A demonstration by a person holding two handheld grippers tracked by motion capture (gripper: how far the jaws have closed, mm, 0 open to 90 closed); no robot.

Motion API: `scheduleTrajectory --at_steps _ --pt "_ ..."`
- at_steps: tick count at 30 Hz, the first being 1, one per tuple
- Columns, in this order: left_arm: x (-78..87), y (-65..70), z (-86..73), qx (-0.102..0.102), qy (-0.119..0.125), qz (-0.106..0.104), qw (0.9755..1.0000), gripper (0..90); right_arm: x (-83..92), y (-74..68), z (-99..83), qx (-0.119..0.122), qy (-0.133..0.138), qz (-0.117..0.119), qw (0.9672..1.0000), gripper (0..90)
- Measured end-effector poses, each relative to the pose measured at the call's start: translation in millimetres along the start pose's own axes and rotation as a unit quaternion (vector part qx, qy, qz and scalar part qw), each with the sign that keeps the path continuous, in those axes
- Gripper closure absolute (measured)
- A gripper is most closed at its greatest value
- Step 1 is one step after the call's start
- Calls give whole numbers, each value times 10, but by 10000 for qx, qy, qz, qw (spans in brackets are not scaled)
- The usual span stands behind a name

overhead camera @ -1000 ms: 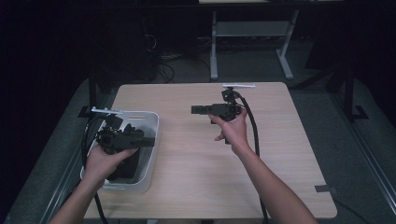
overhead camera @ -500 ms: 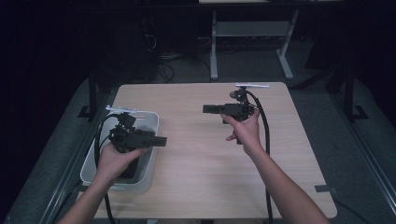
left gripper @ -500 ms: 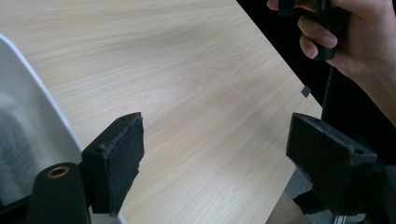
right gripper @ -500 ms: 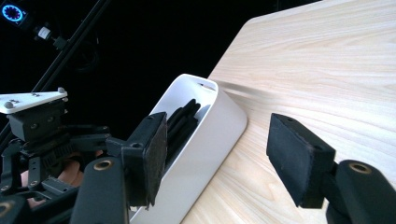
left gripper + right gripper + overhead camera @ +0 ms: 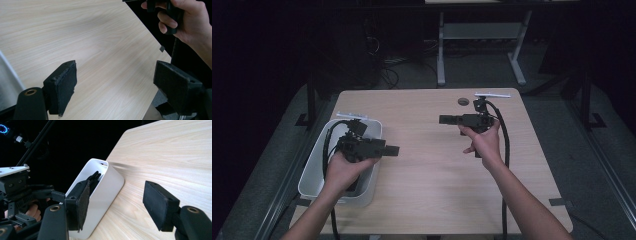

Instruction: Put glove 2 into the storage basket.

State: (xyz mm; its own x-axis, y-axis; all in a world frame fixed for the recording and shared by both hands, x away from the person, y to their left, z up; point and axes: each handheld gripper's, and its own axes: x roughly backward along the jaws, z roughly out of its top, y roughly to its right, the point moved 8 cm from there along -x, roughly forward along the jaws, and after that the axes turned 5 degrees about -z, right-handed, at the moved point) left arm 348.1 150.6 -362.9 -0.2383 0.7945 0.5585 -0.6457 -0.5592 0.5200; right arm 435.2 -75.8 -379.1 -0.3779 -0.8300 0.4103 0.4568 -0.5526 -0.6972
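Note:
My left gripper [image 5: 391,150] hangs at the right rim of a white bin [image 5: 314,167] and points right over the wooden table [image 5: 427,190]. Its jaws stand open with bare tabletop between the pads [image 5: 62,83]. My right gripper [image 5: 444,119] is held over the far middle of the table and points left. It is open too, with nothing between its pads [image 5: 160,205]. In the right gripper view the white bin [image 5: 100,195] lies ahead with a dark item [image 5: 94,179] sticking up inside; what it is I cannot tell.
A small dark round spot [image 5: 463,101] lies near the table's far edge. A metal frame [image 5: 482,35] stands on the dark floor behind the table. In the left gripper view the table's right edge [image 5: 150,42] drops off to darkness.
Both hands have shifted to the right in the high view. The left gripper has moved from above the bin to its right rim. Both pairs of jaws stayed open.

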Motion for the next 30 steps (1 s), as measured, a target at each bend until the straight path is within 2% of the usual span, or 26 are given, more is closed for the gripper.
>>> scheduleTrajectory --at_steps 7,18,30 --pt "-129 80 17 -42 -8 -88 10000 186 119 132 -60 -93 37 -52 9999 367" --pt "-333 217 29 -217 -90 -209 9995 185 299 316 -150 -211 97 -147 9996 365" --pt "-587 335 -4 -281 -144 -361 9989 185 445 509 -280 -366 126 -228 9990 364"
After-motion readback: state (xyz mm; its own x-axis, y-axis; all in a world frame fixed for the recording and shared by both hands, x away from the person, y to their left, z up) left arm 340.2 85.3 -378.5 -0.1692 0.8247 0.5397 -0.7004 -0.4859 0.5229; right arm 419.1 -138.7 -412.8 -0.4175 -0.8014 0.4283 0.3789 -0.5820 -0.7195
